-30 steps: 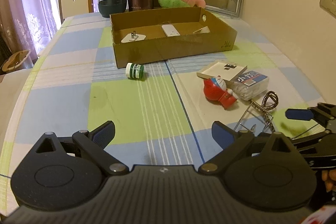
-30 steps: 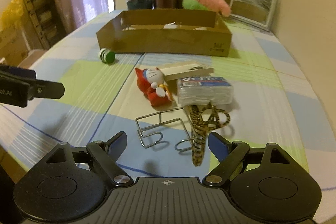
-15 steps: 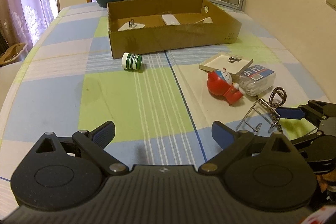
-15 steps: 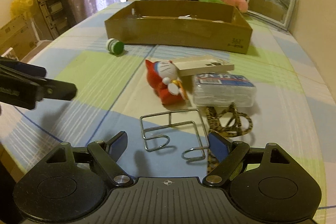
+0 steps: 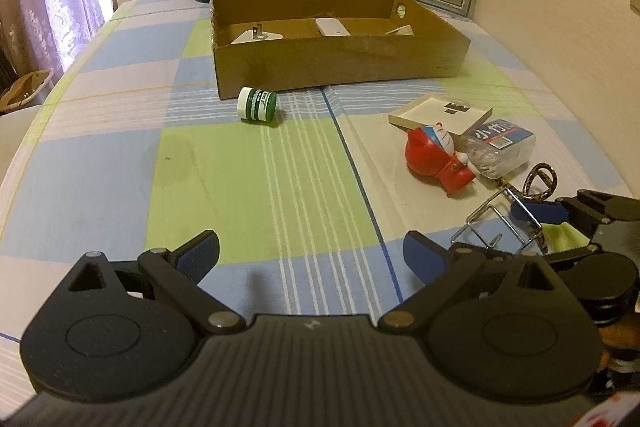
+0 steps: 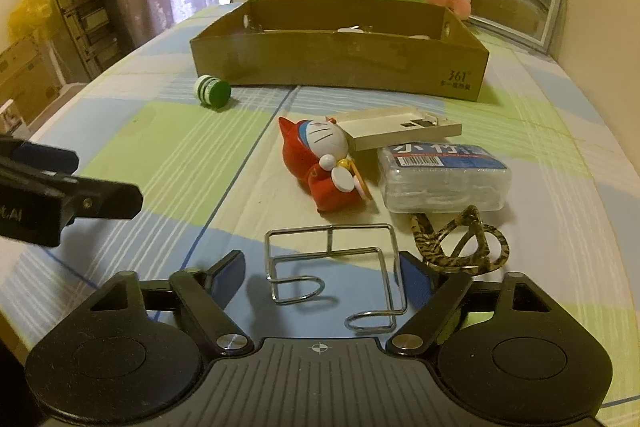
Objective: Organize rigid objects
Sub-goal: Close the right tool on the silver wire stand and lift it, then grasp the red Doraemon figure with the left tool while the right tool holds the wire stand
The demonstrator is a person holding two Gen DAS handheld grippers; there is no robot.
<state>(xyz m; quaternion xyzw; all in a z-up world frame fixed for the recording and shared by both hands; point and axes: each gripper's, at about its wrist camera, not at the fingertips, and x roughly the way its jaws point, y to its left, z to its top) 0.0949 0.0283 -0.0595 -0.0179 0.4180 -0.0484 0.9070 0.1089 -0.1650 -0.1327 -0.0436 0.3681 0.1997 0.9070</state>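
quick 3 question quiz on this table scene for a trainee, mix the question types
1. True or false: the wire rack lies between the right tool's closing jaws.
2. Which lies nearest the cardboard box? A) green jar B) Doraemon toy C) leopard-print clip
3. Fill in: the clear plastic case lies partly under a flat ____ box.

Key: 1 true; 2 A; 3 white.

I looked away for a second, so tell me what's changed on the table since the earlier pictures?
The right gripper has come forward and down over the wire rack, which now lies between its closing jaws, not yet gripped. The left gripper stays open over bare tablecloth. The green jar, red figurine and cardboard box have not moved.
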